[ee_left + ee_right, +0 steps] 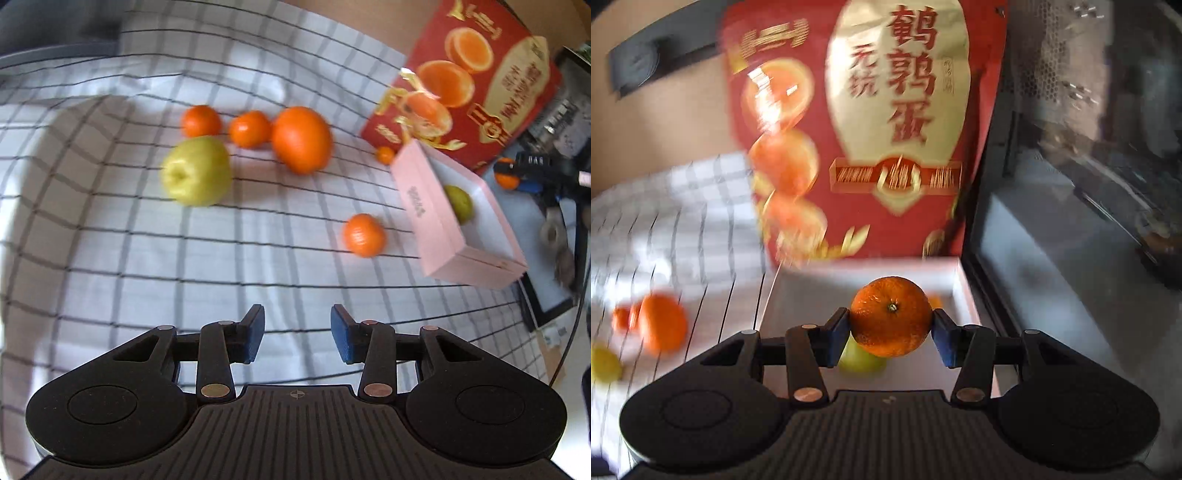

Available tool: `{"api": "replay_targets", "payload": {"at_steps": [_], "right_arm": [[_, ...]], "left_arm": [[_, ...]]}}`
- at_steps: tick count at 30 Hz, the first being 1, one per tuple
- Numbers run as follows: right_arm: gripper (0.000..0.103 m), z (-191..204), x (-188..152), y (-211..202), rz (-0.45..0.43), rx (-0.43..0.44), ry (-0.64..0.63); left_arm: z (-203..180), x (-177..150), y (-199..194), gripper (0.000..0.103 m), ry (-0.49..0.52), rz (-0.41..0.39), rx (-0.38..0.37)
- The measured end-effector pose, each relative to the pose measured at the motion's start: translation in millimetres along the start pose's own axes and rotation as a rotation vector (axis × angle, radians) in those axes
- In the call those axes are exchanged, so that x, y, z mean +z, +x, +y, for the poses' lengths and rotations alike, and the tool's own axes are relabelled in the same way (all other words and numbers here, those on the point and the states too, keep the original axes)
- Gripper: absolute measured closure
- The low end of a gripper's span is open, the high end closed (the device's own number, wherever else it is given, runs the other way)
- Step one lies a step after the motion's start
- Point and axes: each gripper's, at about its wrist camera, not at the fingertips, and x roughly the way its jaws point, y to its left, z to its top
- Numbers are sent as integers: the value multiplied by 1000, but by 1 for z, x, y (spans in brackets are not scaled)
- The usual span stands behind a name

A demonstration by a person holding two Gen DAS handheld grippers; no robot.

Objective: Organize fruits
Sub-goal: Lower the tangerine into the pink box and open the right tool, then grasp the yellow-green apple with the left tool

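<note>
Black ribbed left tongs (297,334), blue pads (341,338), copper rivets; right tongs (890,334) alike

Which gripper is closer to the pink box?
Right. The right gripper holds a mandarin directly over the pink box, which already has a green fruit inside. The left gripper is empty, out over the checked cloth, with the box off to its side.

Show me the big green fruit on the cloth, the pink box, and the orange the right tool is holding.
Large green fruit (195,175), left wrist view, its front face.
Pink rectangular box (424,206), left wrist view, its side wall.
Held orange (890,317), right wrist view, near its stem.
</note>
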Motion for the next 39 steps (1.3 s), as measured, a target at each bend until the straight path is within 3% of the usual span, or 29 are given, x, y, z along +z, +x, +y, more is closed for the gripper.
{"api": "replay_targets", "payload": {"at_steps": [5,14,18,21,28,33,36,39], "right_arm": [[40,12,7,15,17,6,-10],[37,81,-63,-20,36,138,-237],[34,103,-92,-42,58,213,-273],[34,115,-111,-57,67,235,-319],[34,131,-151,-76,85,231,-388],[34,121,-170,-78,113,195,-378],[34,111,-175,-77,135,181,-326],[33,104,-179,-79,146,178,-291]], "left_arm": [[24,-6,-11,59,-73,-21,53],[44,6,-14,59,-110,-87,116],[45,36,-12,59,-47,-167,155],[39,69,-3,59,67,-203,161],[29,102,33,58,263,-144,233],[30,105,38,57,324,-122,171],[29,109,45,52,308,-42,95],[22,109,50,51,343,-38,106]]}}
